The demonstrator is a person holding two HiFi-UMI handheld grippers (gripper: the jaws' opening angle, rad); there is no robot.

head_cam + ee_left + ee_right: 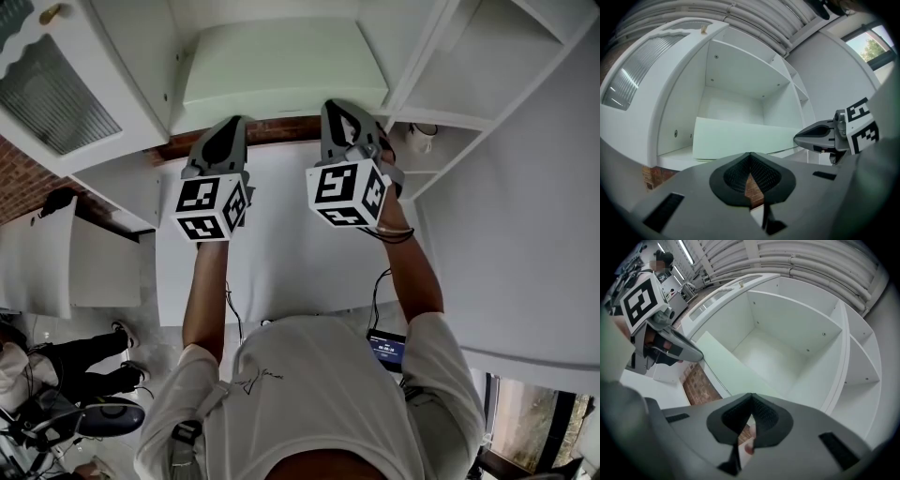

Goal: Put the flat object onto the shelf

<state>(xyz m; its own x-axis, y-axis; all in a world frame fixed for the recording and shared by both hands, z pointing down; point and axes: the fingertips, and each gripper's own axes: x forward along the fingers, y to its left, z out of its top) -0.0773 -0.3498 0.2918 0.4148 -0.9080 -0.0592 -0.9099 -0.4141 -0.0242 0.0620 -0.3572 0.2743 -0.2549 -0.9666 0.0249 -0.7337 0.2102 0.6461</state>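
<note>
1. A flat, pale green board (281, 75) with rounded corners is seen lying on the smooth white shelf (675, 157), in the upper middle of the head view.
2. The left gripper (225, 127) is held level just below the board's near edge. Its ribbed black fingers (736, 173) are clenched together on nothing.
3. The right gripper (342, 112) is held beside it, and its fingers (766, 420) are likewise closed and empty.
4. A plain white worktop (281, 253) is spread beneath both grippers.
</note>
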